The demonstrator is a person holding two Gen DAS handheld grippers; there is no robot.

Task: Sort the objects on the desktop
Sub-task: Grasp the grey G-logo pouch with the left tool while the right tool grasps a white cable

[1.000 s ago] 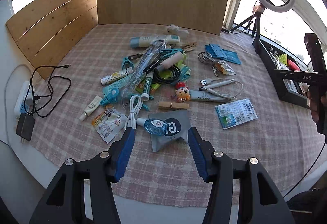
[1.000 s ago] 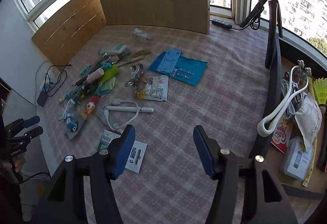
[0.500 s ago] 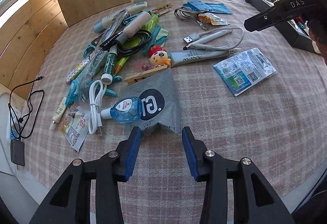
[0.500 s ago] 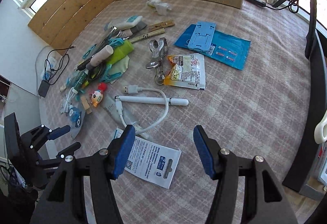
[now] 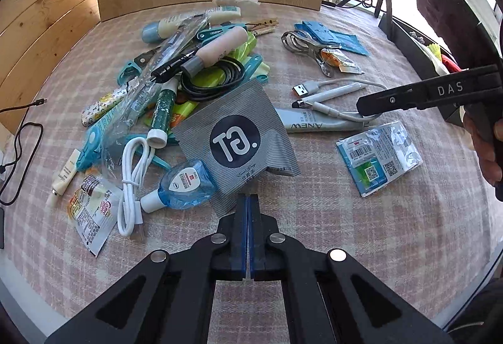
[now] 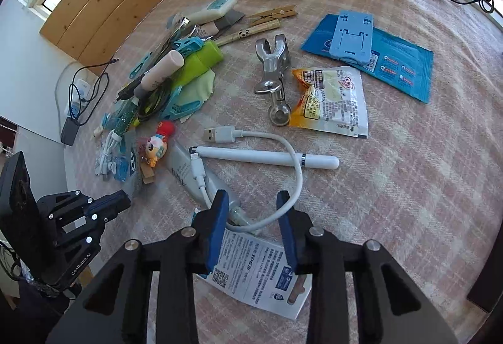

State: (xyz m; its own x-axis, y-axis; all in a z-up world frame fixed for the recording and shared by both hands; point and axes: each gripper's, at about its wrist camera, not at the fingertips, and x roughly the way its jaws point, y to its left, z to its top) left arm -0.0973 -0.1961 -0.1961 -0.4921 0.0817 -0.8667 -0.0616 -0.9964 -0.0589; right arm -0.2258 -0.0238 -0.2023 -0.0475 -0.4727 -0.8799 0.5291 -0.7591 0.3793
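On the pink checked tablecloth the things to sort lie in a loose heap, and both grippers are low over its near edge, so the step in hand is, I judge, the first picking. The left gripper has just been closing and its blue pads now meet, right at the near corner of the flat grey striped pouch with a dark round logo; whether a thin edge of the pouch is pinched between them I cannot tell, because the corner is hidden there. The small clear blue bottle with a white cap lies on the pouch just beside the pads. The right gripper has also been closing, but its jaws stand partly apart, with the white USB cable looping between them, over the white printed sachet and the end of the grey-white tube; the pads do not seem to press on the cable. The next move probably needs the right jaws to close on the cable alone, then a slow lift, since the cable is plugged into the white stylus pen.
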